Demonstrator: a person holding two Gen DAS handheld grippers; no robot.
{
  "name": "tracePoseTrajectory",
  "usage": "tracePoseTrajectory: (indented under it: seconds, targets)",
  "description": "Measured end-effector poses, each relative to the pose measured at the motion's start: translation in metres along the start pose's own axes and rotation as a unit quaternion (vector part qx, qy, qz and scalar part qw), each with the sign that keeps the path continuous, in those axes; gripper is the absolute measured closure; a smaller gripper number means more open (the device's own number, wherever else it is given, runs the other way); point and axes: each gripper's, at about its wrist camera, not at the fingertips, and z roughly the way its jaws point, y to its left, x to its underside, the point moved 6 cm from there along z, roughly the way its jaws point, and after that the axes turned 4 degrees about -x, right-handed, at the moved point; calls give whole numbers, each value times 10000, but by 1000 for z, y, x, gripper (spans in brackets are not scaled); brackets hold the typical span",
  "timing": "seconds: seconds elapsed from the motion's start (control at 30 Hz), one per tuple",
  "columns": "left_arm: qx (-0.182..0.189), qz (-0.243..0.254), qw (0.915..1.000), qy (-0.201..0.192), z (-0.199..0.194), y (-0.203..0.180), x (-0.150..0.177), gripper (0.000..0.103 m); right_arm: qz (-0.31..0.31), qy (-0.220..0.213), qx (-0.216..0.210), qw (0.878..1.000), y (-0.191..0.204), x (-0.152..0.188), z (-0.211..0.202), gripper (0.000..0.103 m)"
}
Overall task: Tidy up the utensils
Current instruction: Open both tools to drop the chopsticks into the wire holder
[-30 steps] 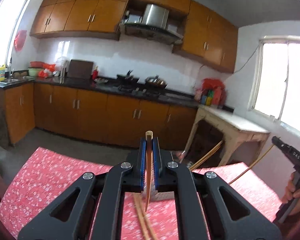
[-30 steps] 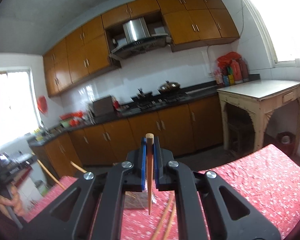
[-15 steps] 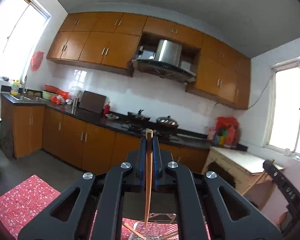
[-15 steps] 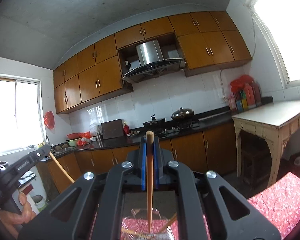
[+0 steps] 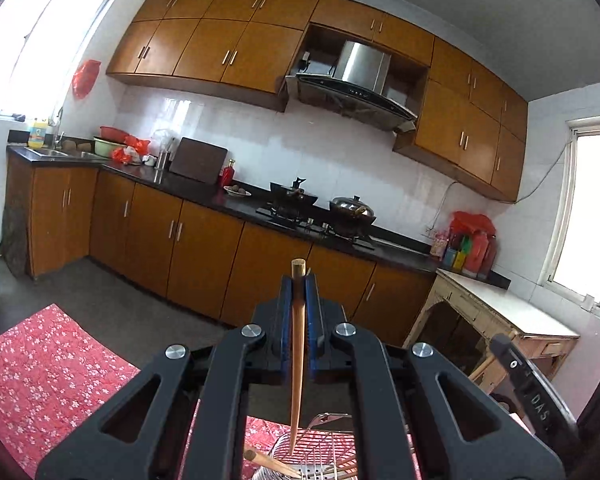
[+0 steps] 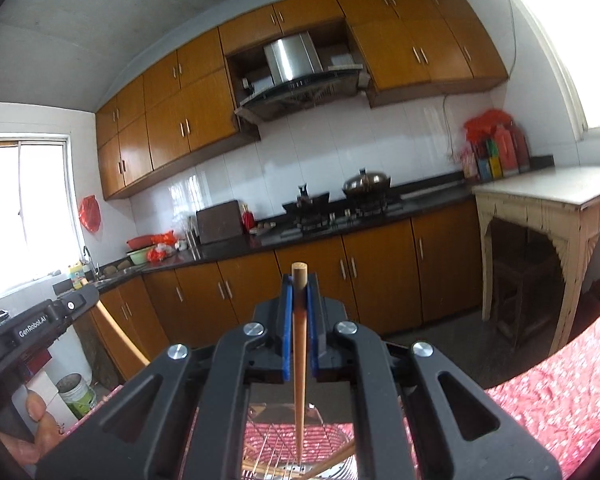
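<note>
My left gripper is shut on a wooden chopstick that hangs point down over a wire utensil basket. Other chopsticks lie slanted in the basket. My right gripper is shut on another wooden chopstick, point down over the same wire basket. The right gripper shows at the right edge of the left wrist view. The left gripper and its chopstick show at the left of the right wrist view.
The basket stands on a table with a red flowered cloth, which also shows in the right wrist view. Beyond are wooden kitchen cabinets, a stove with pots and a pale side table.
Both grippers have risen and tilted upward with their chopsticks, so the view swung from the tabletop to the kitchen wall. The wire basket now sits under both chopstick tips.
</note>
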Motion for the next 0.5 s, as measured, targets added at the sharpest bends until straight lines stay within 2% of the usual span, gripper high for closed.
tracePoseTrajectory:
  seconds: [0.23, 0.3, 0.4, 0.5]
  targets:
    - [12, 22, 9994, 338, 14, 3, 15, 96, 312, 439, -9, 9985, -13, 24, 19, 94]
    - [-29, 35, 9990, 456, 15, 5, 17, 96, 341, 577, 79, 9977, -18, 29, 23, 90]
    - [-90, 64, 9987, 499, 12, 9, 14, 96, 328, 616, 235, 9973, -23, 30, 19, 77]
    - [-143, 74, 9985, 520, 7, 12, 8, 95, 326, 541, 334, 9974, -25, 24, 7, 76]
